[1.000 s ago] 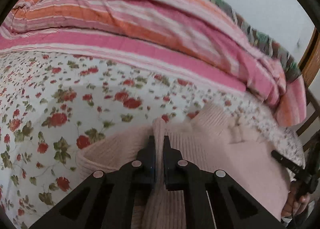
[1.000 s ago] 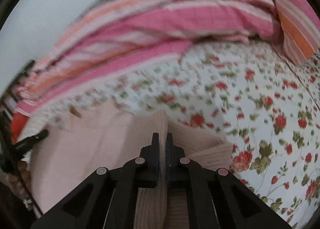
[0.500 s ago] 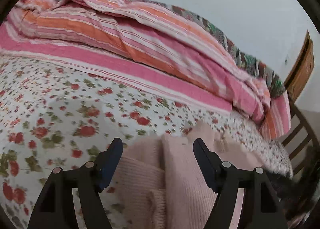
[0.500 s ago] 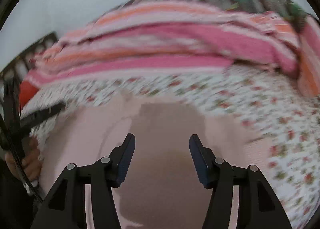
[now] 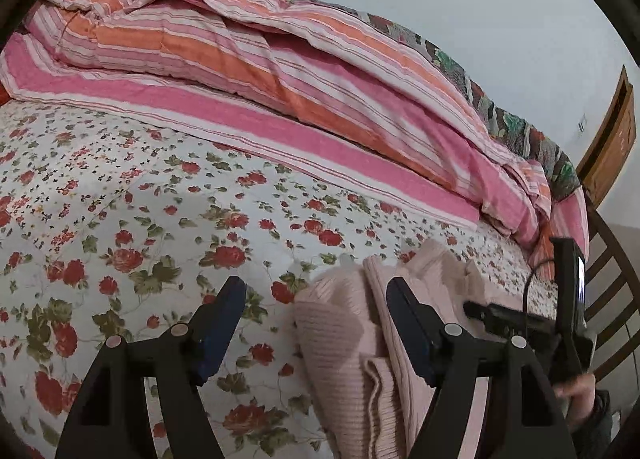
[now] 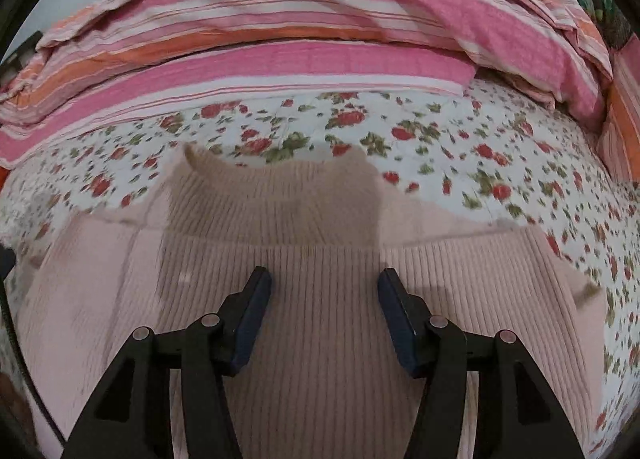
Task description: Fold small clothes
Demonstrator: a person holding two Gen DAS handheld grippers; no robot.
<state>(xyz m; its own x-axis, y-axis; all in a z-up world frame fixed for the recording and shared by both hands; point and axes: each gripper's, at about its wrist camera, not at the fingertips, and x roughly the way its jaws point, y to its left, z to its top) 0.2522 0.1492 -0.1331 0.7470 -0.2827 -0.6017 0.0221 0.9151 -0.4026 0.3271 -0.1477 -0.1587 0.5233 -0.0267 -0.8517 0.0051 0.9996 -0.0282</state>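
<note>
Now both jaws wide, nothing held. Left gripper angled down, pink sweater at its 3 o'clock. Right gripper pitched steeply over sweater, flat on floral bed.

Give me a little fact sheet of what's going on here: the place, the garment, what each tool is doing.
place: a bed with a flowered sheet
bedding: striped pink and orange quilt bunched along the far side
garment: pink ribbed sweater, lying flat on the sheet, collar pointing toward the quilt
left tool: open, holding nothing, above the sweater's edge and the sheet
right tool: open, holding nothing, above the middle of the sweater
other: wooden chair beside the bed
</note>
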